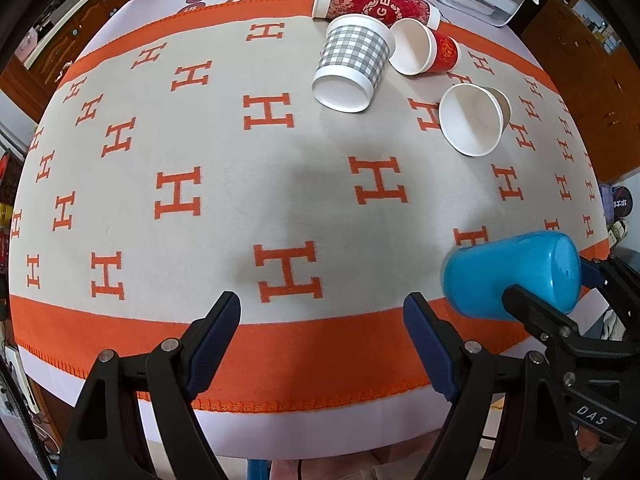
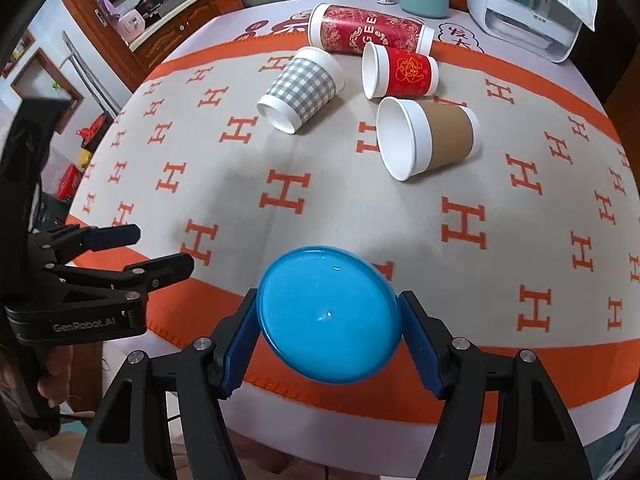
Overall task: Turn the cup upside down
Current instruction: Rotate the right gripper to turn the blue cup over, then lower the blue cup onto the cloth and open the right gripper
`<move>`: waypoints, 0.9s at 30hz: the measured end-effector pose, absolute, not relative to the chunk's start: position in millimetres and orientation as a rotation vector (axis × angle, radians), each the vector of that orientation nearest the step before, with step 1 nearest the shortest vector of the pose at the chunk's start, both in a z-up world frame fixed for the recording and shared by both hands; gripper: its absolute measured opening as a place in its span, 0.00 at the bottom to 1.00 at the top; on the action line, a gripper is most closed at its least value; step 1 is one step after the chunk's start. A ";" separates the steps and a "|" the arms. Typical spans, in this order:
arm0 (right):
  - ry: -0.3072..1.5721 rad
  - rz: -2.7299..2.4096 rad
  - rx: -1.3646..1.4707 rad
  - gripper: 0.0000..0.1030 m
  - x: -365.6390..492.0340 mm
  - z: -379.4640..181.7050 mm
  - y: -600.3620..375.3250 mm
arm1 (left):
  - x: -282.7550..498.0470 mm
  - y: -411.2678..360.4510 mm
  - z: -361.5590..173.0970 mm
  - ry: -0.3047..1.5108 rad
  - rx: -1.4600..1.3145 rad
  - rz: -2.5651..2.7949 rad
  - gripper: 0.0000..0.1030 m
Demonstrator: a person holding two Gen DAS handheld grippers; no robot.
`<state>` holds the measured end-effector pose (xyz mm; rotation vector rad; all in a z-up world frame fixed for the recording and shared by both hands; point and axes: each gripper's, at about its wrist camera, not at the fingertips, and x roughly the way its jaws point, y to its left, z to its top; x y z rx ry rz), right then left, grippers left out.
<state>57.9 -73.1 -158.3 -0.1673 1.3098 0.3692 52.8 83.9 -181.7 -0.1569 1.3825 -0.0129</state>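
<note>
My right gripper is shut on a glossy blue cup, whose round base faces the right wrist camera. In the left wrist view the blue cup lies tilted sideways above the table's near right edge, held between the right gripper's black fingers. My left gripper is open and empty above the orange border of the cloth. It also shows in the right wrist view at the left, apart from the cup.
Several paper cups lie on their sides at the far end of the H-patterned cloth: a grey checked one, a red one, a brown-sleeved one and a tall red one. A white appliance stands behind.
</note>
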 end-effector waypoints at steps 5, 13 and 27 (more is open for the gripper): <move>1.334 0.384 -0.165 0.67 56.9 -165.4 -70.4 | 51.9 81.6 -181.2 1.383 -0.152 -0.014 0.80; 1.370 0.392 -0.107 0.67 57.5 -165.5 -76.6 | 49.3 78.6 -176.6 1.372 -0.151 -0.016 0.80; 1.194 0.414 0.000 0.68 33.6 -98.2 -105.1 | 28.7 42.9 -143.8 1.292 -0.095 -0.086 0.87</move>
